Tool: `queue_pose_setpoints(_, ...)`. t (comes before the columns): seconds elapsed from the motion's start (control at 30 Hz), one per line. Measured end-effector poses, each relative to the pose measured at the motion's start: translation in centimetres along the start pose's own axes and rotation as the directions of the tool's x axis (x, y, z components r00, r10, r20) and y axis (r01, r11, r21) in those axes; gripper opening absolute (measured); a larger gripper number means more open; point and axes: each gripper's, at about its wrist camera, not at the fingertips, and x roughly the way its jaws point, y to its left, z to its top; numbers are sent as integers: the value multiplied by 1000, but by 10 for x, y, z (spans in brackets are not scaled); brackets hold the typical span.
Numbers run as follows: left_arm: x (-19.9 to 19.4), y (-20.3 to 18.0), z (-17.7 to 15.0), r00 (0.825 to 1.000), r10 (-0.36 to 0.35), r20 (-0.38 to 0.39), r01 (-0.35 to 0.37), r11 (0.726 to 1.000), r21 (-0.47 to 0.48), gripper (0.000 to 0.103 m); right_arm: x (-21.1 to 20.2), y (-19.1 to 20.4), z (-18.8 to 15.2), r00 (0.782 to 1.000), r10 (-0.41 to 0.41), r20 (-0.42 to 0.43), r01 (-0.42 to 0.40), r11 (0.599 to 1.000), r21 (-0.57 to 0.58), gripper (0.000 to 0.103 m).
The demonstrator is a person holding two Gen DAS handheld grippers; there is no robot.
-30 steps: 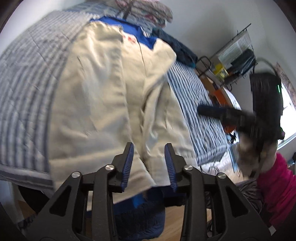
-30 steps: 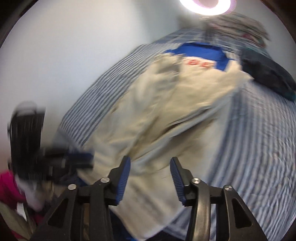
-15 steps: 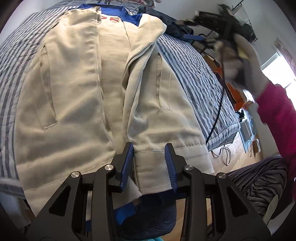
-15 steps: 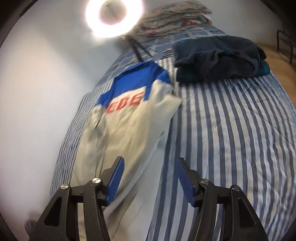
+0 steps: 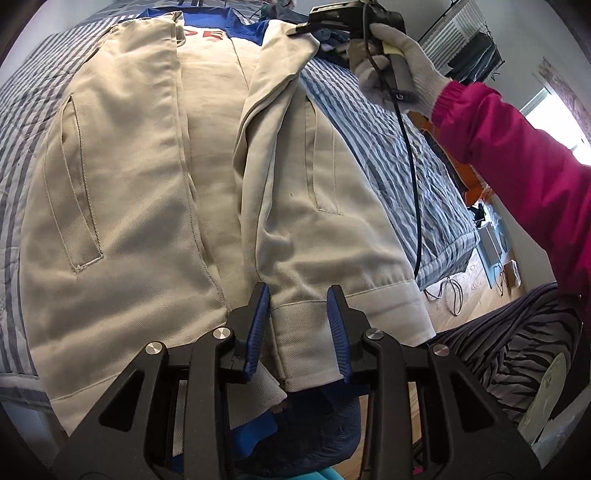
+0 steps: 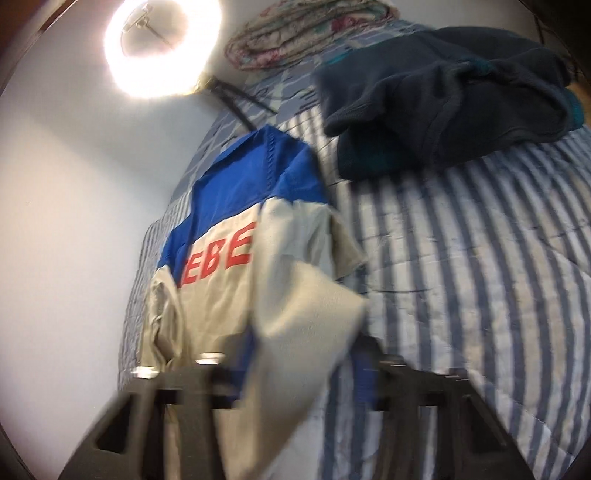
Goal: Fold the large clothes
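Note:
A beige jacket (image 5: 147,184) with a blue yoke and red letters lies back-up on the striped bed cover (image 5: 388,147), both side panels folded inward. My left gripper (image 5: 297,325) is at the near hem. Its jaws are closing, and the hem band fills the gap between the blue pads. My right gripper (image 5: 301,29), held in a white-gloved hand (image 5: 399,62), is at the far right shoulder. In the blurred right wrist view a raised beige fold of the jacket (image 6: 229,295) stands between the closing jaws of my right gripper (image 6: 303,365), touching both pads.
A dark blue garment (image 6: 443,99) lies in a heap beyond the jacket, with a folded floral quilt (image 6: 310,33) and a bright ring light (image 6: 162,44) behind. A pink sleeve (image 5: 517,166) and black cable (image 5: 413,184) cross the bed's right side. Zebra-print fabric (image 5: 517,350) lies lower right.
The jacket came down and now lies flat on the bed. My right gripper swung from the near hem to the far shoulder, opened on the way, then closed on the fold. The left stayed at the hem.

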Motion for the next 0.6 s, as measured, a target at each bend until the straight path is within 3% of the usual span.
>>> queue_pose_setpoints(0.07, 0, 0, 0, 1000, -14, -3, 14, 1000, -4, 32, -1, 15, 4, 1000, -7, -10, 6, 1000, -22, 8)
queue_pose_setpoints(0.33, -7, -4, -5, 998, -65, -7, 66, 998, 21, 29, 23, 106, 22, 993, -112, -38, 105, 985, -139, 6)
queue_pose_setpoints(0.47, -12, -7, -9, 998, -61, 3, 61, 997, 54, 29, 75, 139, 18, 975, -206, -87, 186, 961, -204, 6)
queue_pose_setpoints(0.6, -16, 0, -9, 998, -59, 4, 58, 997, 40, 29, 127, 148, 5, 952, -273, -140, 237, 944, -231, 6)
